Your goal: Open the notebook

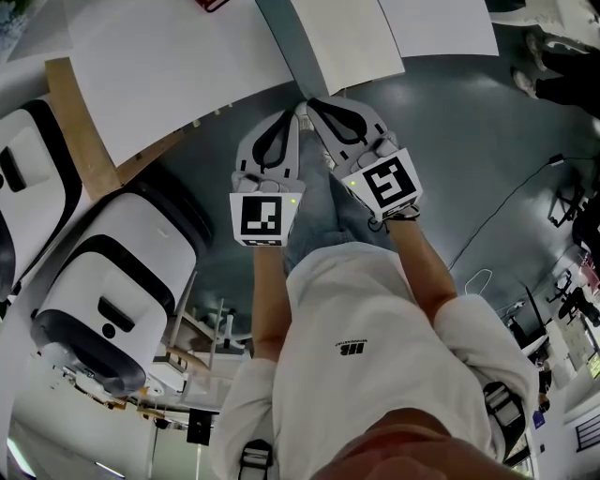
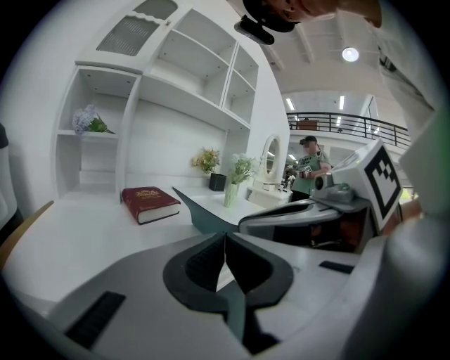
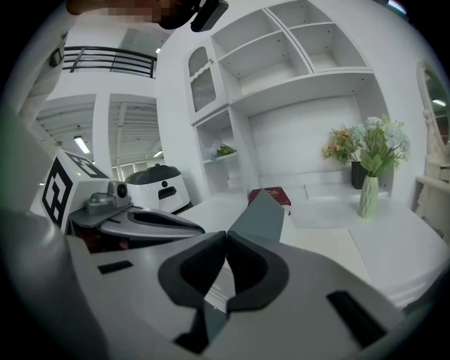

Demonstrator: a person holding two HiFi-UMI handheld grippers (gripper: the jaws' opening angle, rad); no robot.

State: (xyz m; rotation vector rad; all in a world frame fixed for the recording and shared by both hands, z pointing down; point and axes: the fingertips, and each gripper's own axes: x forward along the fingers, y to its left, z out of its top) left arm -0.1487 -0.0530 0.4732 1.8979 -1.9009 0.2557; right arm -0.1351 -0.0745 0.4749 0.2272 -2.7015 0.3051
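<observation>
The notebook (image 2: 149, 203) is a dark red hardcover lying closed on the white table (image 2: 84, 239), well ahead of both grippers. In the right gripper view the notebook (image 3: 271, 196) shows past a grey gap between two tabletops. Only its corner (image 1: 211, 4) shows at the top edge of the head view. My left gripper (image 1: 293, 114) and right gripper (image 1: 310, 101) are held side by side at the table's near edge, tips almost together. In their own views, the left gripper (image 2: 225, 240) and the right gripper (image 3: 226, 239) are both shut with nothing between the jaws.
A glass vase of flowers (image 2: 235, 184) and a dark pot stand on the right tabletop in front of white shelves. Two white wheeled machines (image 1: 112, 281) stand at my left. A person (image 2: 308, 165) stands far back. A cable (image 1: 506, 202) lies on the grey floor.
</observation>
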